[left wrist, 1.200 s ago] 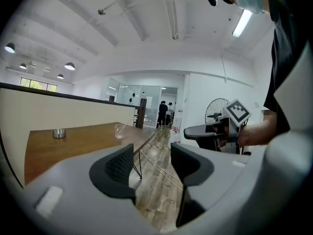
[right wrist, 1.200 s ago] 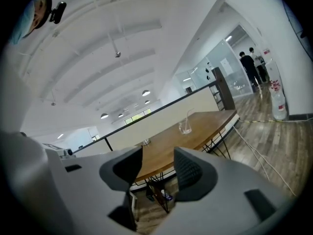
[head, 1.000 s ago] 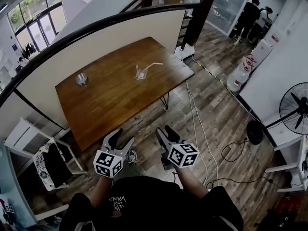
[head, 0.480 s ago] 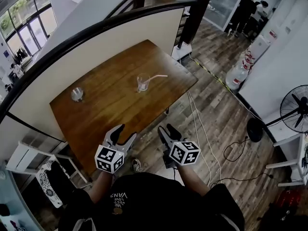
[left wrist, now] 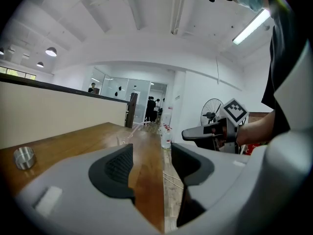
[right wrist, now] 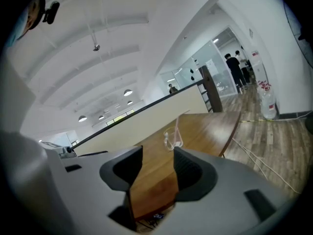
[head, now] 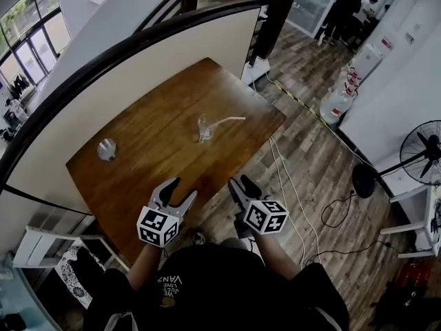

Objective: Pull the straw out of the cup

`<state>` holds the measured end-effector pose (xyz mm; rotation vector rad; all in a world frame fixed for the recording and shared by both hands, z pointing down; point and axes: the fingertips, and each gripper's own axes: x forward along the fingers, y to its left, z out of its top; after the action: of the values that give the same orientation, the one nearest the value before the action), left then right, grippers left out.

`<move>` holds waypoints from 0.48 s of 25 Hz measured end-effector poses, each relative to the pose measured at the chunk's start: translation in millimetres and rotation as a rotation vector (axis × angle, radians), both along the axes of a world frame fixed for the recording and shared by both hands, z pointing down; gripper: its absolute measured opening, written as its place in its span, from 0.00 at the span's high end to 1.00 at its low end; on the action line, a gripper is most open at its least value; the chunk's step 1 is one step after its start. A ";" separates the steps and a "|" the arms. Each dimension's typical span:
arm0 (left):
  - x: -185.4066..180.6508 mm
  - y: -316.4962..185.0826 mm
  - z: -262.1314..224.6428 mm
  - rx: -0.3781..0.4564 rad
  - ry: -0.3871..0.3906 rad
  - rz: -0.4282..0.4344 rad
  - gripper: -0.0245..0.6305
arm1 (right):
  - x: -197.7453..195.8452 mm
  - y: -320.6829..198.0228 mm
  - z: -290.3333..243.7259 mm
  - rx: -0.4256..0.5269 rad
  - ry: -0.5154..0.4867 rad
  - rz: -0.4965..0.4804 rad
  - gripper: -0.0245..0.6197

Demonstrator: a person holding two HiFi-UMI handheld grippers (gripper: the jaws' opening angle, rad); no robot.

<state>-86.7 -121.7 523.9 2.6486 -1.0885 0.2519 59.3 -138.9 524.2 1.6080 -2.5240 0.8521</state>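
Note:
A clear glass cup (head: 205, 127) stands on the brown wooden table (head: 158, 157), with a pale straw (head: 227, 121) leaning out of it to the right. The right gripper view shows the cup (right wrist: 171, 138) and the straw (right wrist: 177, 126) ahead of the jaws. My left gripper (head: 175, 194) and right gripper (head: 238, 187) are both open and empty, held side by side at the table's near edge, well short of the cup. In the left gripper view the cup (left wrist: 123, 140) is small and far off.
A small round metal tin (head: 106, 148) sits on the table's left part. A cream partition with a dark rail (head: 131, 54) borders the table's far side. Cables (head: 293, 205) run across the wood floor to the right, where a fan (head: 422, 163) and water bottles (head: 335, 107) stand.
The view has moved closer to the table. Both grippers stay open and level, now at the table's near edge; cup and straw have not moved.

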 end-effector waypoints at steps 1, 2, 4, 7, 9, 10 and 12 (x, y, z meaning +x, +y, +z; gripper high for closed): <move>-0.5 -5.0 1.5 -0.004 0.001 0.002 0.61 | -0.4 -3.9 1.2 -0.002 0.000 0.004 0.70; -0.6 -9.1 3.1 -0.008 0.004 0.001 0.61 | -0.6 -7.0 3.0 -0.006 0.001 0.006 0.70; 0.6 -15.0 6.2 -0.017 0.009 0.002 0.61 | -0.1 -12.1 7.1 -0.017 0.003 0.007 0.70; 4.2 -25.7 10.5 -0.032 0.005 0.003 0.61 | 2.8 -24.6 10.4 -0.027 0.003 0.008 0.70; 7.8 -34.5 12.8 -0.036 0.005 -0.004 0.61 | 6.6 -36.9 11.9 -0.028 0.003 0.002 0.70; 9.5 -38.9 13.8 -0.038 0.005 -0.011 0.61 | 9.0 -44.0 12.9 -0.029 0.004 -0.003 0.70; 11.0 -47.6 15.8 -0.045 0.004 -0.034 0.61 | 12.7 -58.7 15.2 -0.034 0.004 -0.016 0.70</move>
<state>-75.6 -169.3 539.7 2.5872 -1.1120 0.2608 72.0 -197.5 539.4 1.5761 -2.5020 0.8846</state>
